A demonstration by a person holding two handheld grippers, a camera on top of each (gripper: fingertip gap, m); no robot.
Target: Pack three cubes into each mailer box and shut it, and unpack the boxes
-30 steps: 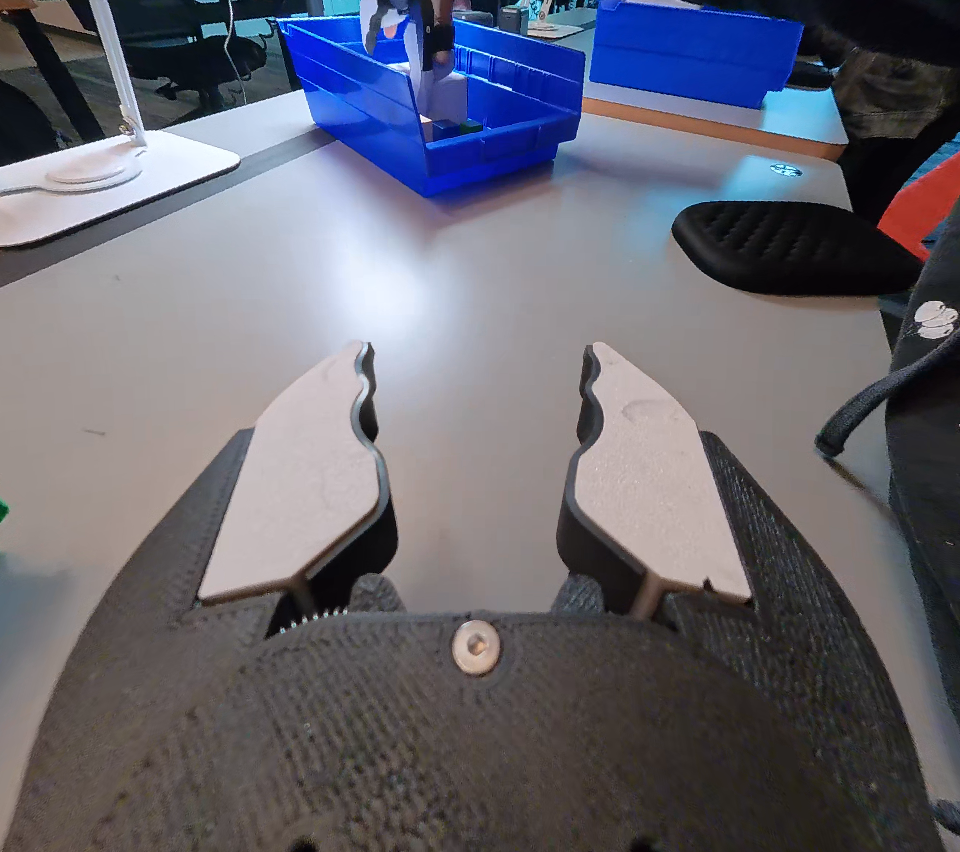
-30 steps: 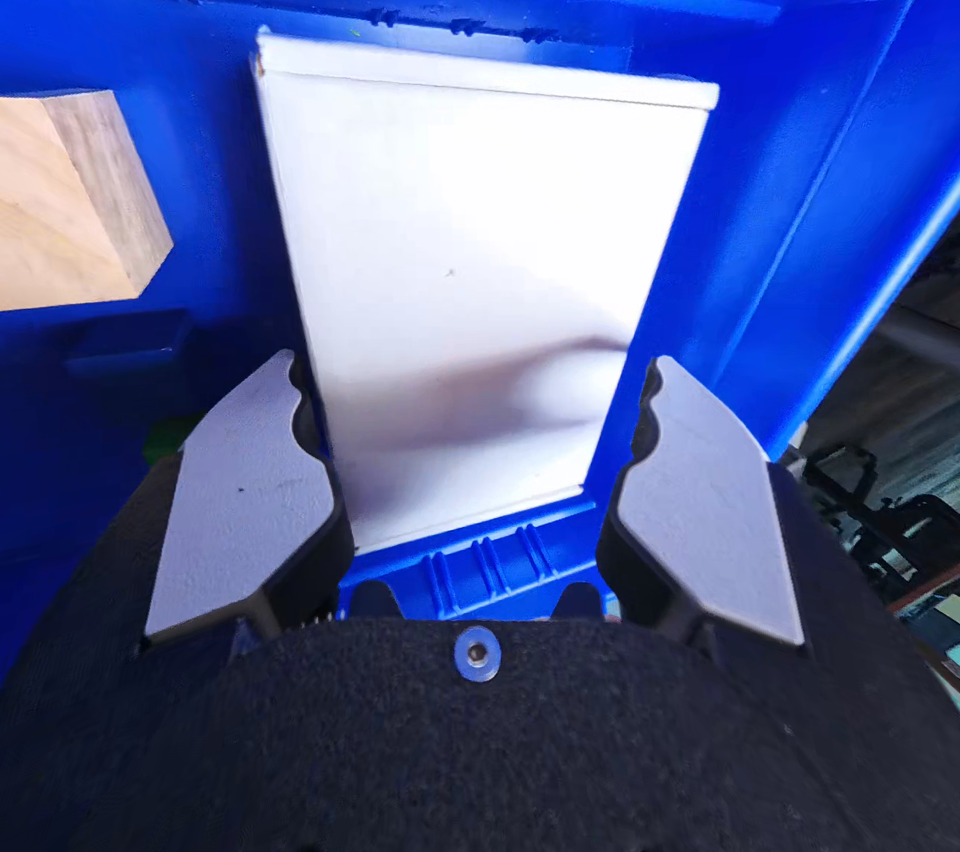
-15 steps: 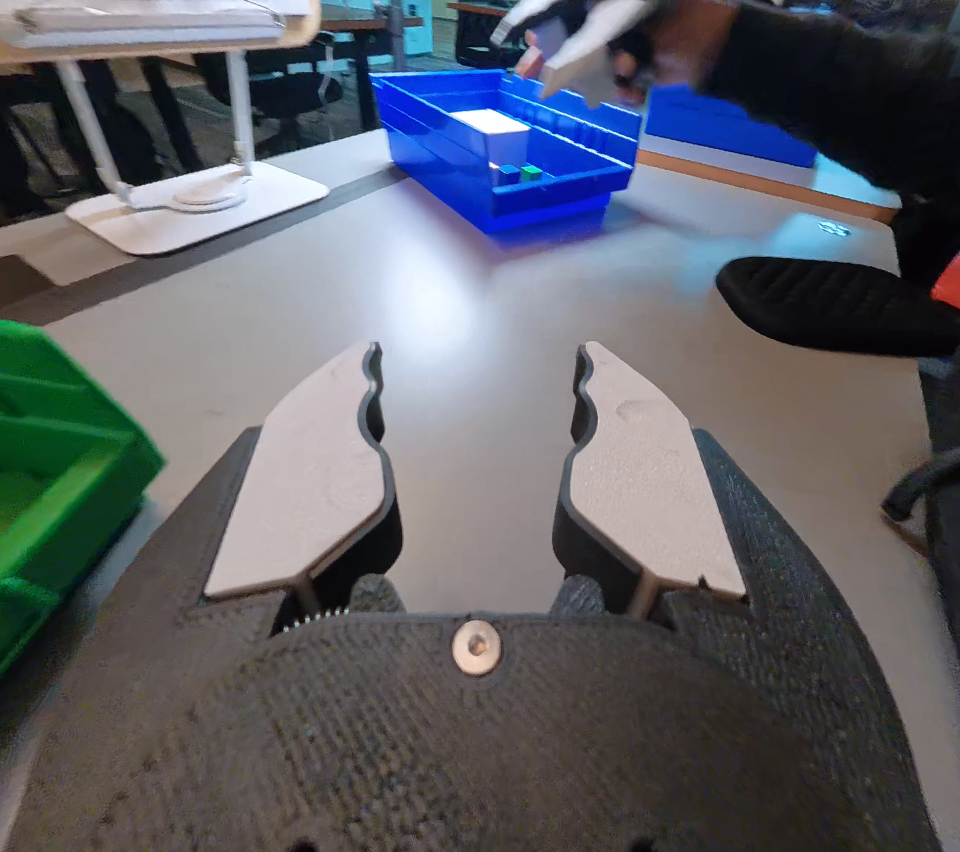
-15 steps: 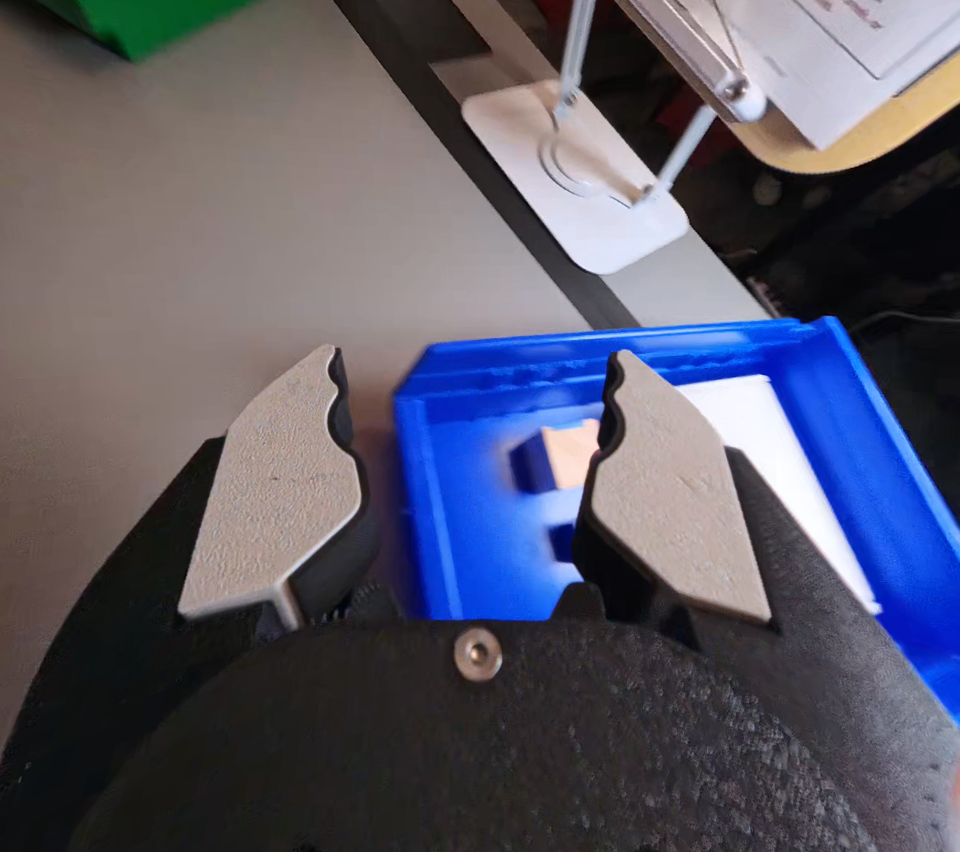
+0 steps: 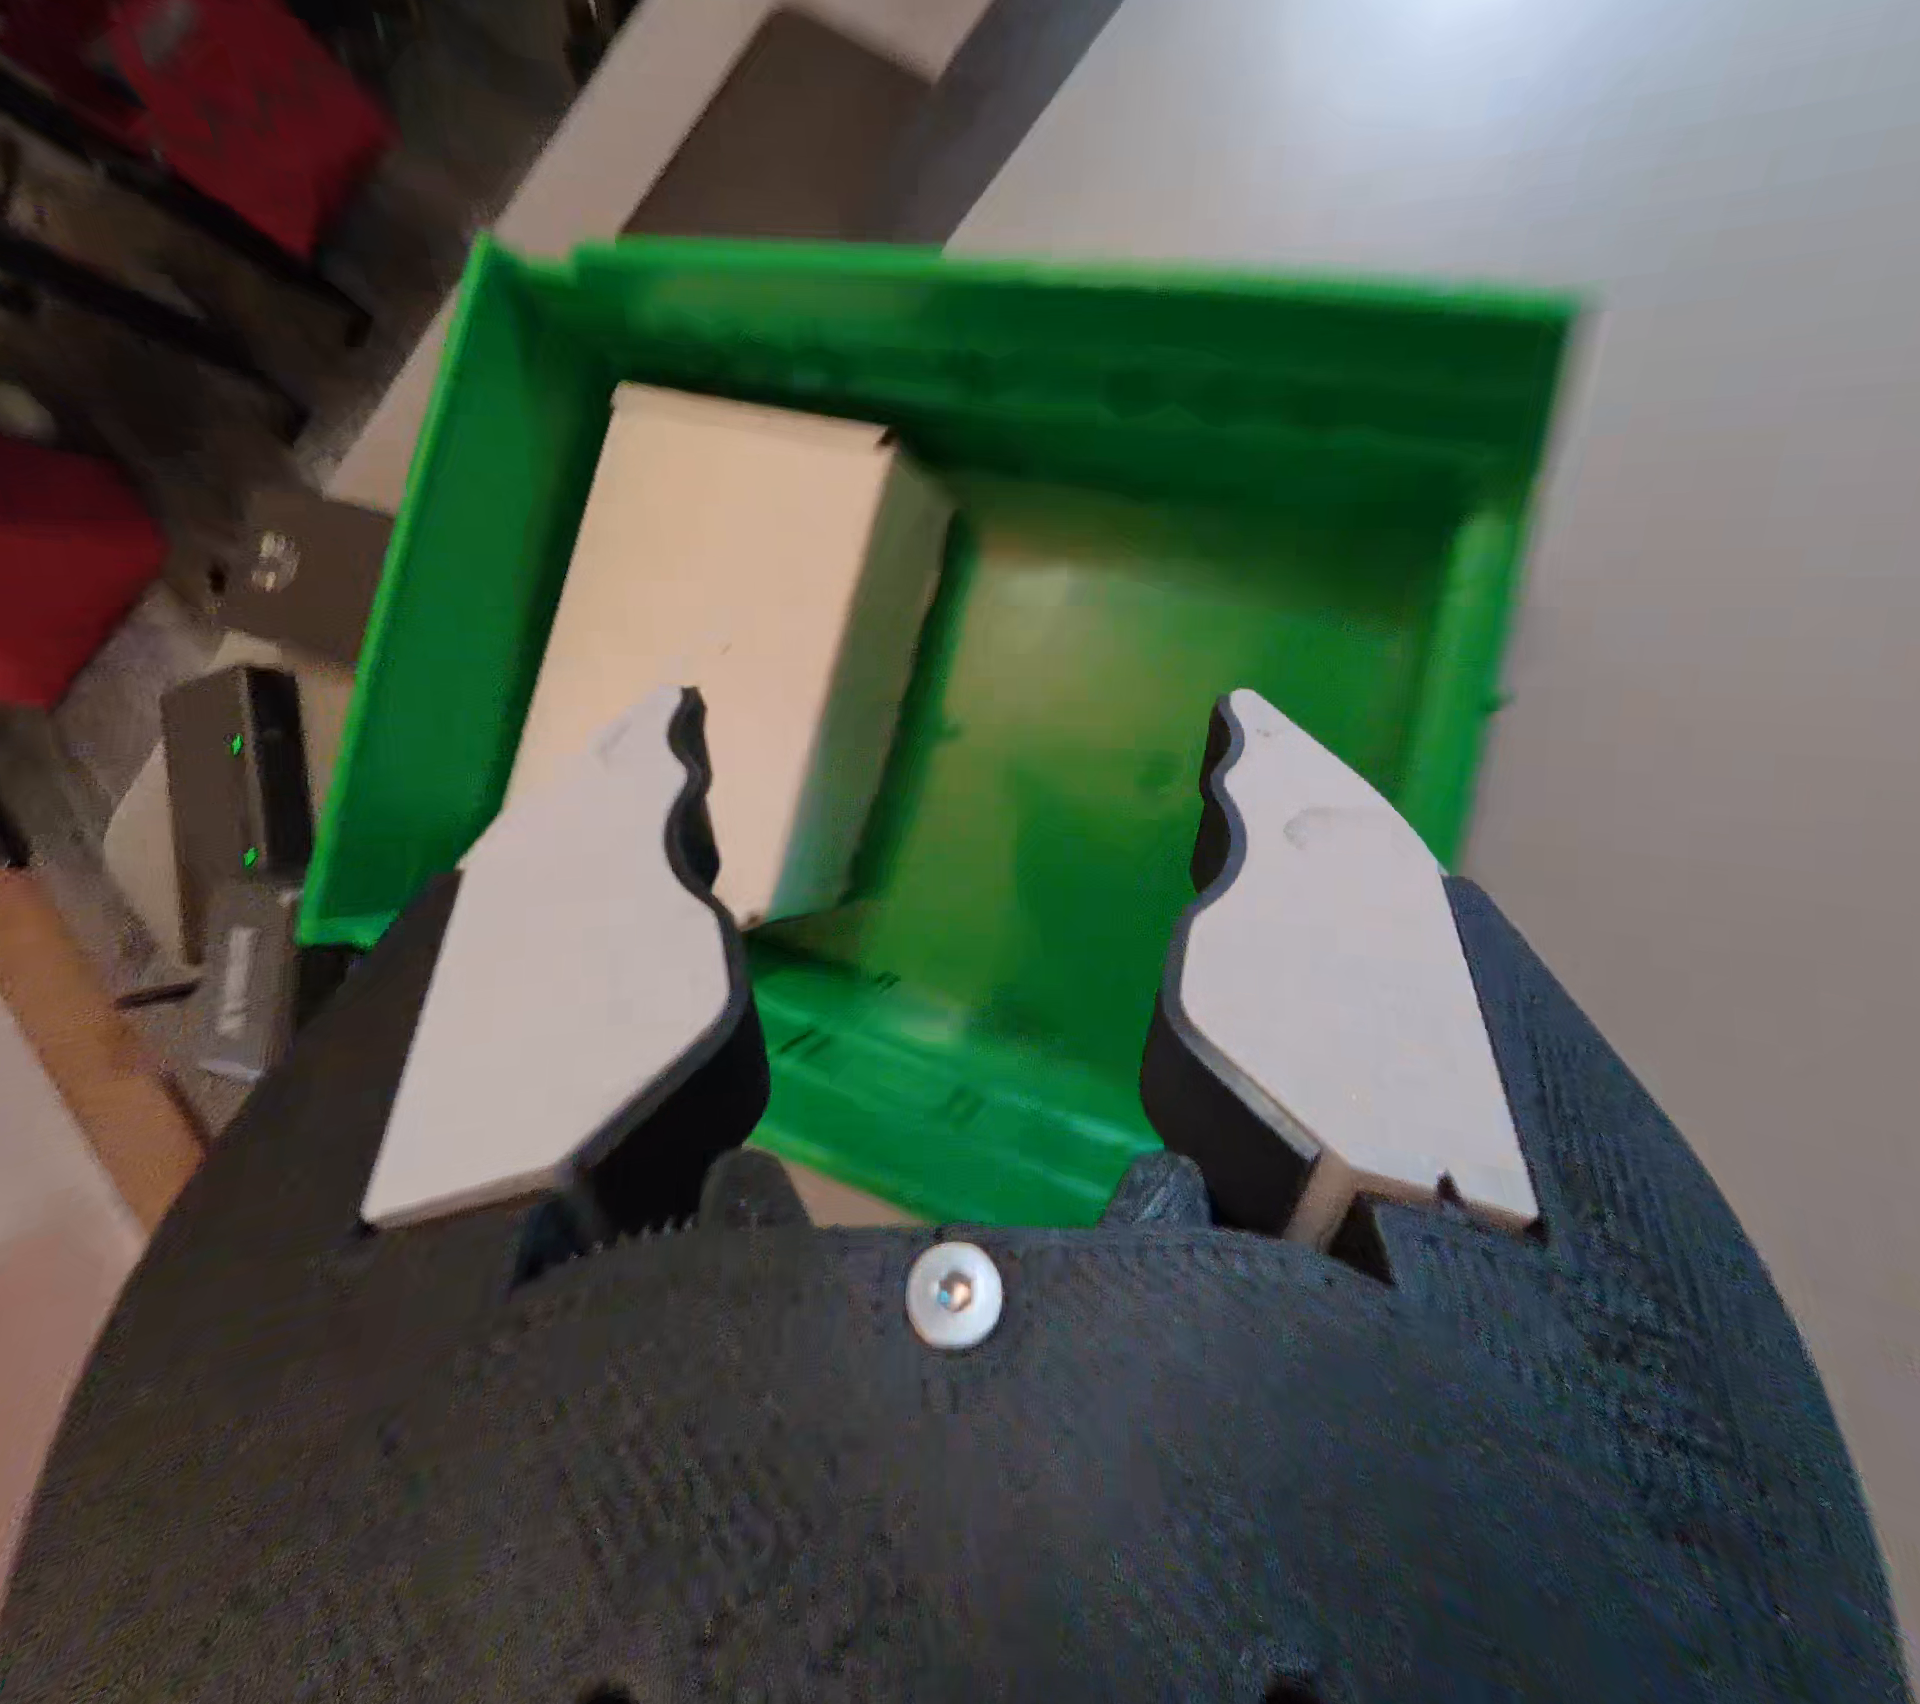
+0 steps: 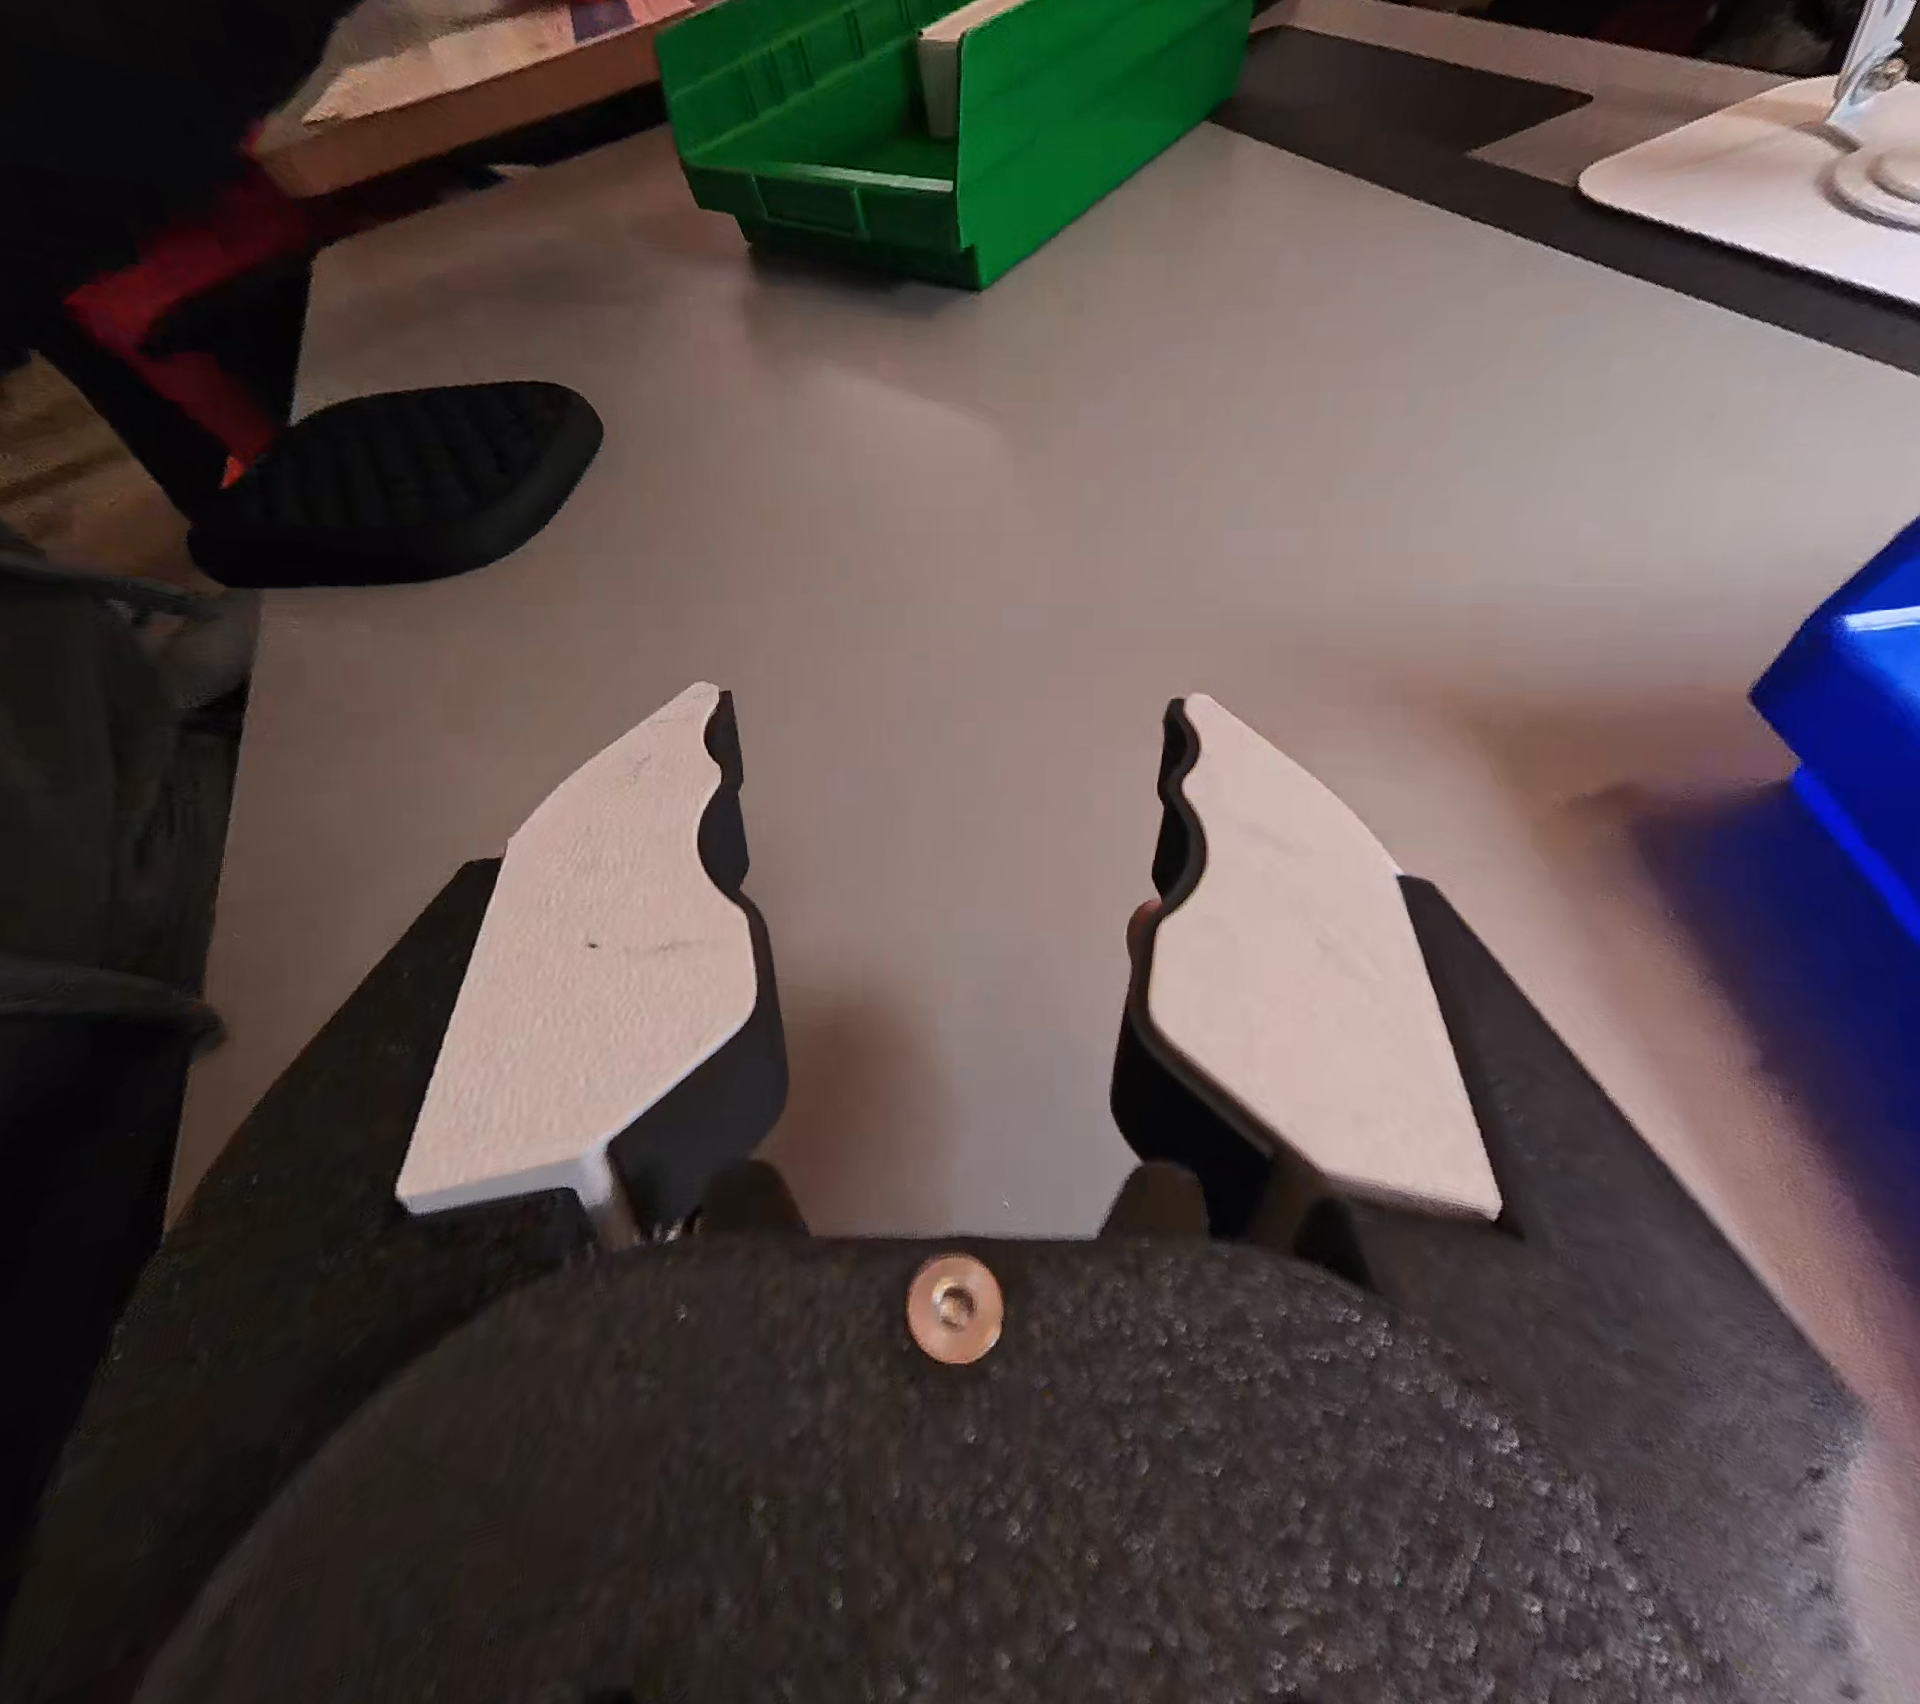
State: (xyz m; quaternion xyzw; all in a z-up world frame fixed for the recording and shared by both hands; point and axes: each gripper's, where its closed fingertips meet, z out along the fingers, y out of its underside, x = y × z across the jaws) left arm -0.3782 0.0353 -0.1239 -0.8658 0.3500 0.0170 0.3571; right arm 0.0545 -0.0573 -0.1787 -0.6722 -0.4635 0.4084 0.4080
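Looking down from the left wrist view, the left gripper hangs with its jaws spread wide and nothing between them, above a green bin that fills the middle of the frame. A closed white mailer box lies inside along the bin's left wall, partly behind the left fingertip. The grey table shows at upper right.

From the right wrist view, the right gripper is likewise spread and empty over the bare grey table. The green bin sits at upper centre with the white mailer box inside. A blue bin corner shows at the right edge, a black pad at left, and a white stand base at upper right.
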